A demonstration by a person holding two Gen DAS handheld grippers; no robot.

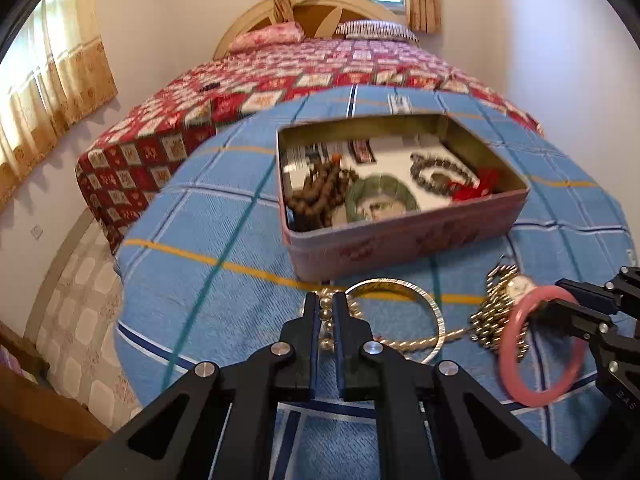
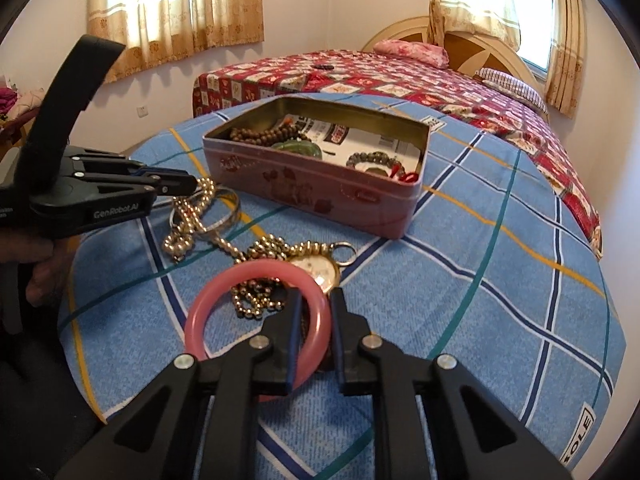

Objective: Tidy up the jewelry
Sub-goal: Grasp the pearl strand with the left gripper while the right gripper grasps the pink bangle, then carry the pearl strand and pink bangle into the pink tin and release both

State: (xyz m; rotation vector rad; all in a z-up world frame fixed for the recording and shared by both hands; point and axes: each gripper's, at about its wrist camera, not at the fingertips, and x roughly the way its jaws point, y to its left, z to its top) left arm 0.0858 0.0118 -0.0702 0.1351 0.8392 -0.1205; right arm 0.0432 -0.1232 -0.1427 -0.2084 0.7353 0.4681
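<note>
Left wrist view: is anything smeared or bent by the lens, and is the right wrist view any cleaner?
Left wrist view: the tin box and brown beads are motion-smeared, the pink bangle softer still; fisheye bows the blue checked cloth. Right wrist view: sharper, the bangle and pocket watch read clearly; same barrel distortion, and the curtained windows glow overexposed.

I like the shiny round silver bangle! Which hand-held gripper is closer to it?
Left. The left hand-held gripper pinches the gold bead chain right at the round silver bangle. The right hand-held gripper grips the pink ring bangle, farther off.
</note>
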